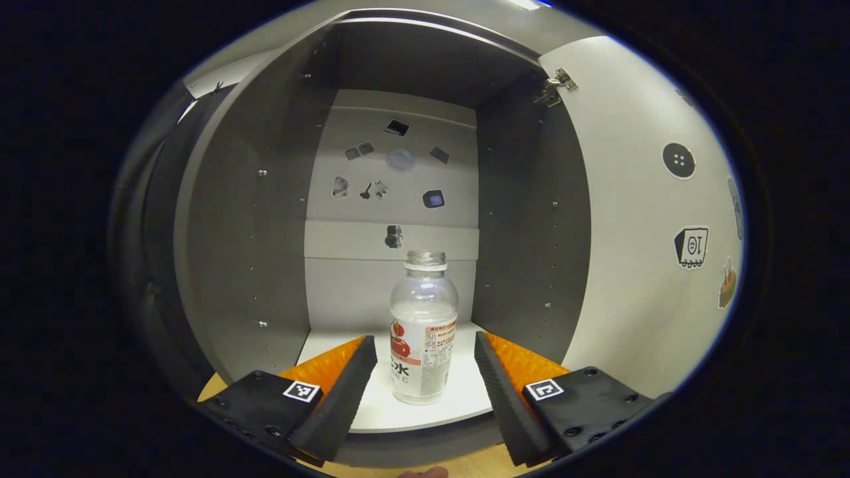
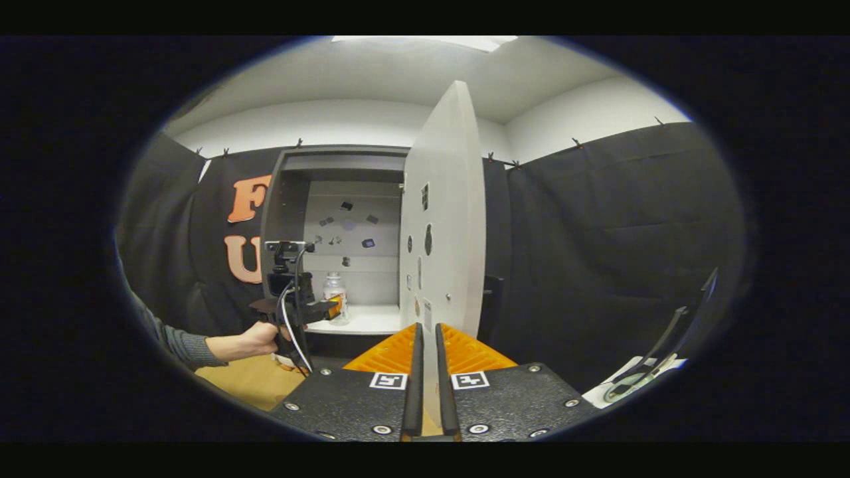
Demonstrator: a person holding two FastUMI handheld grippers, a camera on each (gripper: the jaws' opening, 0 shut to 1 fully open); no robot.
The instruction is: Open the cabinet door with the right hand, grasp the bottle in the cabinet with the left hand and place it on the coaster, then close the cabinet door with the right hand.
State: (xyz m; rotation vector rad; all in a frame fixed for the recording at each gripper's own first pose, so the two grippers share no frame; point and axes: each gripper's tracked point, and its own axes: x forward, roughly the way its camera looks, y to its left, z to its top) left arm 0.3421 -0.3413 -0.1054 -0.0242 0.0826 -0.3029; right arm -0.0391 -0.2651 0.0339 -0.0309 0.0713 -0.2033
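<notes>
two tongs are at work. the left tongs [image 1: 425, 385] are held level and point straight into the open cabinet [image 1: 252, 265], and their two fingers are spread wide. the bottle [image 1: 424, 328] stands upright on the white shelf [image 1: 458, 398] of the cabinet, just between the two fingers, with a gap on each side, so neither finger touches it. the bottle has no cap and looks empty; its label is too small to make out.

in the right gripper view a hand [image 2: 259, 338] with a grey sleeve [image 2: 179, 345] holds the left tongs [image 2: 325, 309] from the left side, in front of the cabinet [image 2: 292, 199], and the bottle [image 2: 334, 292] is partly hidden behind that device. the right tongs [image 2: 425, 378] are pressed nearly together on the free edge of the cabinet door [image 2: 441, 219], which stands open and is seen almost edge-on. both fingers seem to lie against the door, one on each face, but the contact is hard to see clearly.

small stickers [image 1: 398, 159] are on the back wall of the cabinet. at the lower right edge of the right gripper view something round and pale [image 2: 627, 388] is cut off; i cannot tell what it is. a strip of wooden bench [image 2: 246, 382] is seen under the hand.
</notes>
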